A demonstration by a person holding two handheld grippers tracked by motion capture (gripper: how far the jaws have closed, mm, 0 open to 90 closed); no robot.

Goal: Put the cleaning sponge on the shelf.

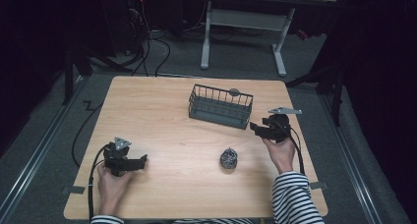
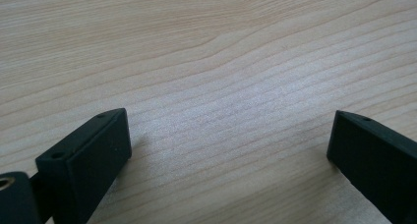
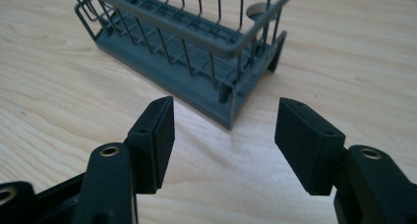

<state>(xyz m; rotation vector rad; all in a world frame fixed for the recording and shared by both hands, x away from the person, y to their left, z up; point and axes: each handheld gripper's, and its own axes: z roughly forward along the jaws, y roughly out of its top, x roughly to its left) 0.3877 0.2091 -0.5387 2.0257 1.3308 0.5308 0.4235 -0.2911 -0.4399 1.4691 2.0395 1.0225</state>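
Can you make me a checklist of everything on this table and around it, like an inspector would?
Surface: light wooden table, bare wood between the things.
Job's things: grey wire basket standing upright toward the far side, nothing seen inside; small dark scrunched steel-wool-like ball lying on the wood nearer the person, apart from the basket.
Clutter: nothing seen.
Grippers: left gripper open, low over bare wood; right gripper open, nothing between its jaws, pointing at the basket's near corner.
Cables: one black cable trails from the left gripper, another from the right; more cables lie on the floor beyond the table.
Surroundings: grey floor, a white-legged desk behind, dark room.
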